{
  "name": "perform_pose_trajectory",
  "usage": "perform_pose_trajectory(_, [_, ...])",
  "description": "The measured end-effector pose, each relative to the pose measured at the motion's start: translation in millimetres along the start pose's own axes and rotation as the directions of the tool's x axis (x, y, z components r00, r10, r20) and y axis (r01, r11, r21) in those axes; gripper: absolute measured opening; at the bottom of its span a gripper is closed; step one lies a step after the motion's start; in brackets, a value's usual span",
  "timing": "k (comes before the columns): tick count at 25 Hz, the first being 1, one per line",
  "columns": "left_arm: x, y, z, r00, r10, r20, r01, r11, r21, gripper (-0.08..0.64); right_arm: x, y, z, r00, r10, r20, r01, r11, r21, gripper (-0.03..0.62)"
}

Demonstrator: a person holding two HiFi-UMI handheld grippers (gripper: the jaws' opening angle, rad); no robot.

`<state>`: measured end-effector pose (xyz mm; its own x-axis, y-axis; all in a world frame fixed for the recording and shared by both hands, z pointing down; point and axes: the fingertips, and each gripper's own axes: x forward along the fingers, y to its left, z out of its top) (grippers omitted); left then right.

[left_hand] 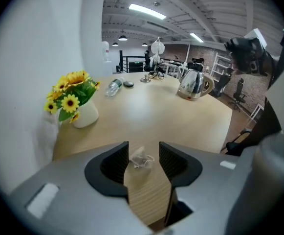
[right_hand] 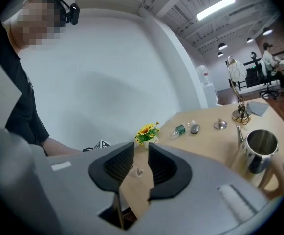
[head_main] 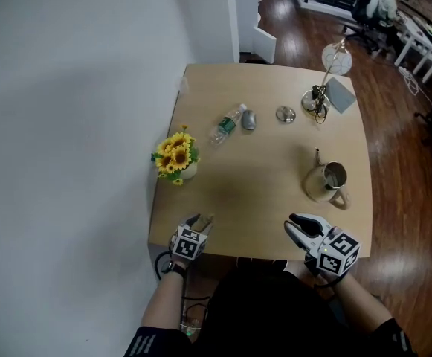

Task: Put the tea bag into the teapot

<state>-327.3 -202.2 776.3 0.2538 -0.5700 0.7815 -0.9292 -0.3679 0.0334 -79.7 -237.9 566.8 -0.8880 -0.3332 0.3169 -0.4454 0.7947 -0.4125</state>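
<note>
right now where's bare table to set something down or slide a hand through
The widest free patch is the middle of the table, bordered by the sunflower vase, the teapot and the far row. That far row is crowded: bottle, lid, lamp. The near edge holds the tea bag, left gripper and right gripper.

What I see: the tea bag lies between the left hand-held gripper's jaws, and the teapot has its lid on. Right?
No. The tea bag lies between the left hand-held gripper jaws, but the teapot stands open (right gripper view).
</note>
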Motion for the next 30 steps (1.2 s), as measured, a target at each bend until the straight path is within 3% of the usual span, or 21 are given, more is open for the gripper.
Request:
perform_pose_trajectory(6, [32, 7, -31, 0.994, -0.005, -0.108, 0.003, 1.0, -0.015, 0.139, 17, 11, 0, 0.999, 0.041, -0.01, -0.041, 0.999, 0.031, 0.104])
perform_pose_trajectory(12, [39, 11, -29, 0.994, 0.019, -0.112, -0.018, 1.0, 0.01, 0.0, 16, 7, 3, 0.999, 0.037, -0.001, -0.037, 0.998, 0.047, 0.104])
perform_pose_trajectory(16, [35, 12, -17, 0.995, 0.03, -0.091, -0.029, 0.999, 0.019, 0.0, 4, -1, 8, 1.0, 0.013, 0.02, -0.014, 0.998, 0.062, 0.104])
perform_pose_trajectory(19, [25, 11, 14, 0.999, 0.039, -0.029, -0.037, 0.998, 0.051, 0.0, -6, -7, 16, 0.999, -0.006, 0.047, 0.003, 0.998, 0.068, 0.104])
perform_pose_trajectory(23, [11, -2, 81, 0.995, 0.043, 0.09, -0.055, 0.989, 0.139, 0.0, -27, -18, 23, 0.996, -0.034, 0.088, 0.028, 0.997, 0.073, 0.104])
perform_pose_trajectory(26, [3, -27, 143, 0.983, 0.025, 0.181, -0.067, 0.971, 0.231, 0.0, -45, -28, 23, 0.993, -0.057, 0.108, 0.048, 0.995, 0.086, 0.104])
perform_pose_trajectory(30, [2, -76, 225, 0.956, -0.058, 0.287, -0.042, 0.943, 0.329, 0.0, -72, -40, 20, 0.987, -0.091, 0.129, 0.078, 0.992, 0.103, 0.104])
